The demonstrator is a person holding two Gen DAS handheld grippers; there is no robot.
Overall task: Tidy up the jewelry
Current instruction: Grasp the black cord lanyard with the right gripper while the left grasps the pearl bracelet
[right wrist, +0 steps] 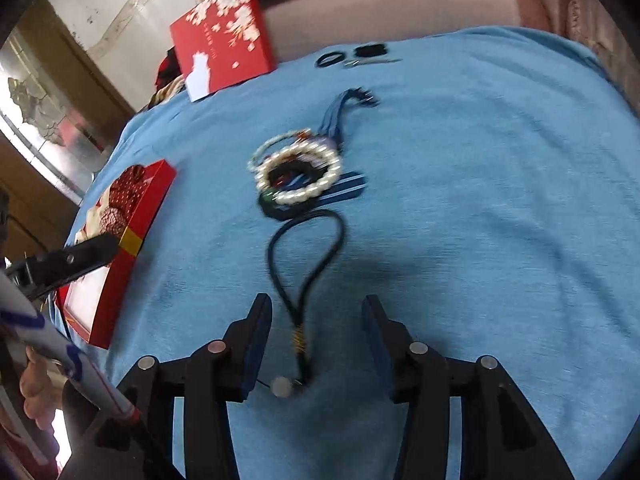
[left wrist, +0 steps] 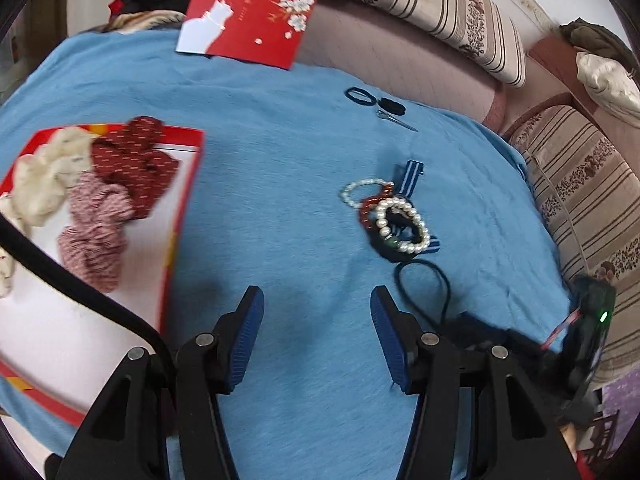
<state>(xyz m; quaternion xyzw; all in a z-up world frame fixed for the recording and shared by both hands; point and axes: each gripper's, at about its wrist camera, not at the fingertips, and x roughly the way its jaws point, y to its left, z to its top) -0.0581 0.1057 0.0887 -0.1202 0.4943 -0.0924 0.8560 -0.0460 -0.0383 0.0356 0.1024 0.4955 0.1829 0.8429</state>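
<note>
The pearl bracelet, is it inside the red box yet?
No, the pearl bracelet lies on the blue cloth, apart from the red box.

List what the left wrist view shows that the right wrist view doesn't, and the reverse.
Left wrist only: the pink scrunchie in full in the red box, and the striped sofa cushions.
Right wrist only: the black cord's pendant end between the open right tool, and a hand.
Both: the pearl bracelet pile, the scissors, the red lid, the blue cloth.

The open red cardboard box [left wrist: 182, 216] runs off frame at nine o'clock; the looped black cord necklace [right wrist: 308, 264] smears with blur.
</note>
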